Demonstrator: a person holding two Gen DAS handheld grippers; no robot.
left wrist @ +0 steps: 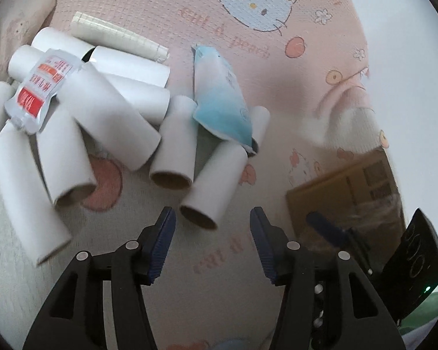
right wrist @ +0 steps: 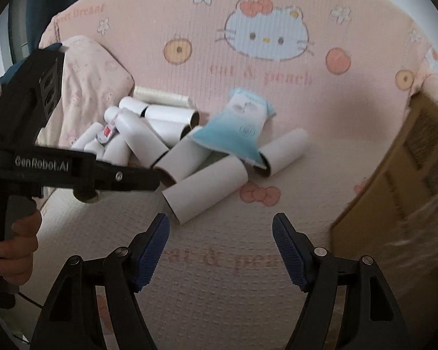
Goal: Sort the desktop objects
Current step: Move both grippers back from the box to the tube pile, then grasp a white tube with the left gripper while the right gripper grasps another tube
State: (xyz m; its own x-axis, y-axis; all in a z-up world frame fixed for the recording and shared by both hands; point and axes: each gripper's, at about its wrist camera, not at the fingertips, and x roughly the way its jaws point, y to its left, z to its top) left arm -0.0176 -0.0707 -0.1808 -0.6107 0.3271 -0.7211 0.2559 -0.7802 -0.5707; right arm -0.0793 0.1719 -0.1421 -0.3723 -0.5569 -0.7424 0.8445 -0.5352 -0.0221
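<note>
Several white cardboard tubes lie in a heap on the pink cartoon-print cloth (left wrist: 277, 67). The nearest tube (left wrist: 214, 185) points its open end at my left gripper (left wrist: 212, 220), which stands open just short of it with nothing between its blue pads. A blue-and-white pouch (left wrist: 222, 102) rests on the tubes, and a red-and-white sachet (left wrist: 41, 87) lies on the left of the heap. In the right wrist view my right gripper (right wrist: 220, 226) is open and empty, close in front of the same tube (right wrist: 206, 188). The blue pouch (right wrist: 236, 128) lies beyond it.
A brown cardboard box (left wrist: 347, 201) stands at the right of the cloth, also at the right edge as the box (right wrist: 400, 186). A folded pink cloth (right wrist: 87, 87) lies behind the heap at the left. A hand (right wrist: 13, 248) holds the left gripper's handle.
</note>
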